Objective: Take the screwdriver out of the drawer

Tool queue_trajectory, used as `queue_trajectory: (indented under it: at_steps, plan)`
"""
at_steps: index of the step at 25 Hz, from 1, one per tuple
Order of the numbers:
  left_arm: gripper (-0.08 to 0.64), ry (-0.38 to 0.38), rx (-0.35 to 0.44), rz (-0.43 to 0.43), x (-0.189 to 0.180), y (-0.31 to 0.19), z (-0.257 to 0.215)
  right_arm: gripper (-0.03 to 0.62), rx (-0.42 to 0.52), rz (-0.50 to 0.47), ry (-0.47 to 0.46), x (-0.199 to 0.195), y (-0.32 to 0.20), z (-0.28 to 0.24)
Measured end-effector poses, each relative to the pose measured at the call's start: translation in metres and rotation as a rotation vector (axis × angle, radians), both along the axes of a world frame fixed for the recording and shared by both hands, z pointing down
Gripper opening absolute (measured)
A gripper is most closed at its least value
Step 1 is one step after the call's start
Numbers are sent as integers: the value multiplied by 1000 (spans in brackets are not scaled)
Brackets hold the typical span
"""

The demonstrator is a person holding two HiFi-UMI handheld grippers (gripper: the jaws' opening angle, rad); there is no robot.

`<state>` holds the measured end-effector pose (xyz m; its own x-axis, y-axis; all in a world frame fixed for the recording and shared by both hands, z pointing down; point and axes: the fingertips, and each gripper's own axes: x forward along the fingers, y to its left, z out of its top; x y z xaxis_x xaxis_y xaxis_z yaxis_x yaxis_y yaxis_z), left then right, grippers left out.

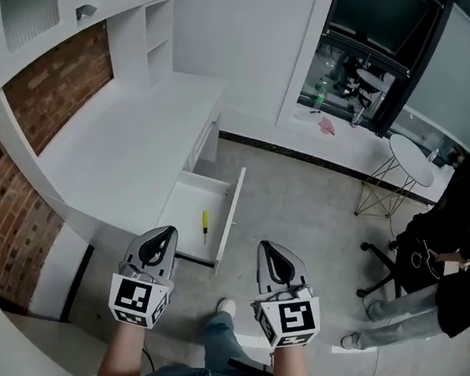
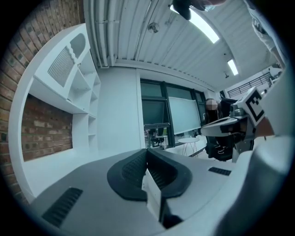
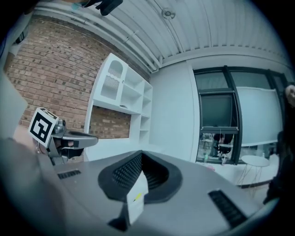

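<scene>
Inside the open white drawer (image 1: pixel 189 205), close beside its tall outer panel: small screwdriver with yellow handle and dark shaft (image 1: pixel 205 225). Lies flat on the drawer floor, long axis parallel to that panel, handle at the drawer's far end, shaft toward the near edge. Sits clear of every wall, with nothing else visible in the drawer.

Above the drawer's near left corner, as the head view has it: grey left claw (image 1: pixel 166 234), jaws pressed together on nothing. Farther out, past the outer panel on the drawer's right: matching right claw (image 1: pixel 268 248), jaws likewise closed and empty. No contact with drawer or tool. Both aimed across the drawer toward the white surface (image 1: pixel 121 153) and the window wall, not down into it.

Judging from the head view: left claw clearly the nearer, with the tool ahead of it and a little to its right, shaft end first. Probably calls for parting the jaws, tipping down into the drawer, and closing across the handle rather than along it. Likely risk: nudging the tool against the outer panel before the pinch.
</scene>
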<state>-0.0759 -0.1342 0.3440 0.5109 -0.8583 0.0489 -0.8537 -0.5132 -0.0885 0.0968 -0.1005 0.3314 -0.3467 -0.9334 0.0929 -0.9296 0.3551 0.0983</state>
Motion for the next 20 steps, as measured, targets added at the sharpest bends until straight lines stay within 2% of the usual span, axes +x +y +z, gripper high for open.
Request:
queue_trajectory:
  at_steps: [9, 14, 15, 16, 18, 20]
  plan:
    - [12, -4, -56, -55, 51, -139, 8, 12, -50, 3, -23, 76, -137, 8]
    - [15, 43, -146, -101, 67, -194, 35, 12, -102, -32, -22, 97, -190, 25]
    - [28, 48, -166, -100, 68, -202, 42, 12, -116, -40, -19, 97, -197, 31]
    - [85, 48, -188, -99, 69, -209, 51, 12, -130, -46, -15, 96, -204, 37]
    - [262, 35, -232, -107, 71, -224, 69, 12, -162, -51, -9, 97, -216, 51]
    - [278, 15, -269, -122, 71, -236, 88, 12, -194, -51, -10, 99, -228, 65]
